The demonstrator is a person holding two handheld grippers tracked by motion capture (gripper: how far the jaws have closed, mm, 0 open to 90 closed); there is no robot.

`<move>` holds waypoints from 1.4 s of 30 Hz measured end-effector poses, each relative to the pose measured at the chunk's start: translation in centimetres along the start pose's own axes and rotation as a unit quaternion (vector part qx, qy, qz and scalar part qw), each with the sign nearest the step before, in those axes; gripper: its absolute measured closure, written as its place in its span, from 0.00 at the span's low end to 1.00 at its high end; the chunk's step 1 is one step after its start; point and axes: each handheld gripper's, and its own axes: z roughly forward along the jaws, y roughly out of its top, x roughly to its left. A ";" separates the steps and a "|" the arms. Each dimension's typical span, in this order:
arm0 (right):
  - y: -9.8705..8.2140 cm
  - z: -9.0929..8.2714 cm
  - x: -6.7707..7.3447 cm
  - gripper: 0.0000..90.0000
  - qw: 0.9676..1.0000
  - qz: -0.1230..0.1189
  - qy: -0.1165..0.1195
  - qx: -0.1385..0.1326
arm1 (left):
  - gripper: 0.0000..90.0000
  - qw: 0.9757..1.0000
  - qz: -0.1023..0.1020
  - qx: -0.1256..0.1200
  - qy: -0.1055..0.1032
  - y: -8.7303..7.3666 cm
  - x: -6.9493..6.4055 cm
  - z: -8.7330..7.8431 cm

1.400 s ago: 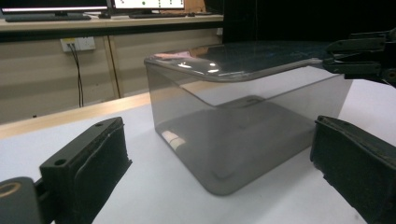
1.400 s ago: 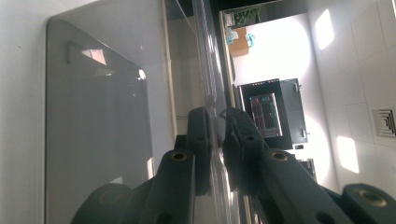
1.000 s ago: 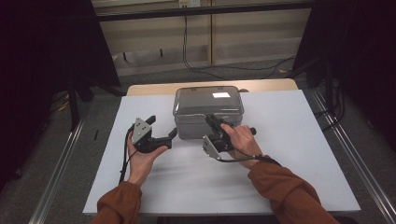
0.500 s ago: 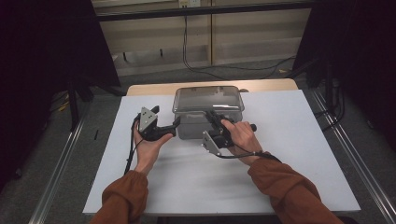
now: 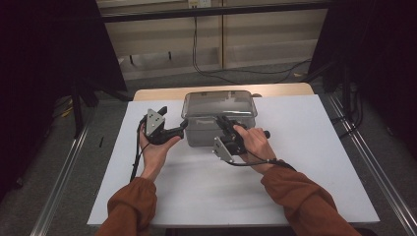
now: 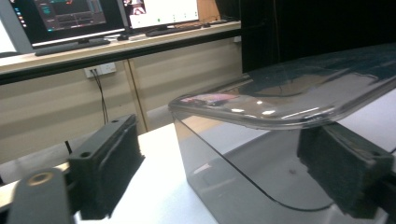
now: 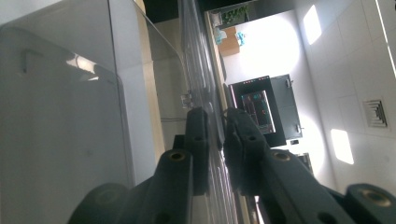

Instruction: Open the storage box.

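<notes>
A clear grey plastic box (image 5: 219, 110) with a see-through lid (image 6: 289, 93) stands at the table's far middle. My left gripper (image 5: 181, 129) is open at the box's front left corner. In the left gripper view its jaws (image 6: 224, 163) straddle that corner just under the lid's overhang, one pad (image 6: 109, 161) outside and one pad (image 6: 341, 170) against the front wall. My right gripper (image 5: 222, 121) is turned on its side at the box's front edge. Its jaws (image 7: 219, 130) are shut on the thin rim of the lid (image 7: 205, 93).
The box rests on a white table top (image 5: 305, 162) with bare room to both sides and in front. A wooden strip (image 5: 285, 89) runs along the far edge. Metal rails (image 5: 64, 182) flank the table. Monitors (image 6: 70, 16) stand on a bench beyond.
My left gripper has moved forward and right, up to the box's left corner. The right gripper has stayed at the front rim of the lid.
</notes>
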 end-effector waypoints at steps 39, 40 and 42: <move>-10.2 -0.8 -3.0 0.49 0.933 0.356 0.047 0.018 | 0.32 0.999 0.007 -0.011 -0.036 0.2 -1.1 1.1; -10.6 -0.7 -3.1 0.51 0.930 0.365 0.049 0.014 | 0.32 0.999 0.006 -0.012 -0.038 0.2 -1.0 1.2; -10.9 -0.7 -3.3 0.54 0.928 0.370 0.049 0.014 | 0.32 0.999 0.000 -0.017 -0.035 0.2 -0.9 1.3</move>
